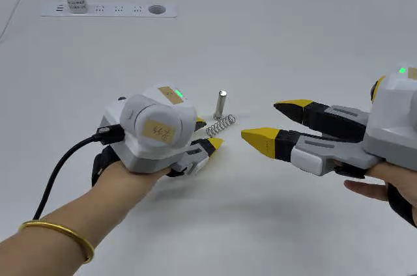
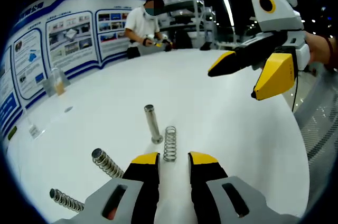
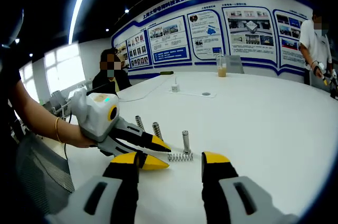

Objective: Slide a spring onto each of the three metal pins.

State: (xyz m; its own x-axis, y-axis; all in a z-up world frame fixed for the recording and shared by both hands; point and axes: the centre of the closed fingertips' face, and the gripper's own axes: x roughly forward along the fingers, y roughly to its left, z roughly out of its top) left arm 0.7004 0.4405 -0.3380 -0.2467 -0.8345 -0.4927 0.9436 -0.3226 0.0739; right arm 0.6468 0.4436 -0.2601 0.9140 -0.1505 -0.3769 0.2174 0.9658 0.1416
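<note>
The loose spring (image 2: 169, 143) lies flat on the white table (image 1: 273, 224), just beside the foot of the bare metal pin (image 2: 152, 123), which stands upright. A second pin (image 2: 107, 163) and a third pin (image 2: 66, 200), close to the left gripper's side, each carry a spring. Assessment: two of three done, one spring left to fit. The left gripper (image 1: 208, 133) sits low over the table, its fingers open and empty, with the tips either side of the spring's near end; contact cannot be confirmed. The right gripper (image 1: 264, 120) is held above the table, apart from the pin and pointed toward it, its fingers spread wide and holding nothing.
</note>
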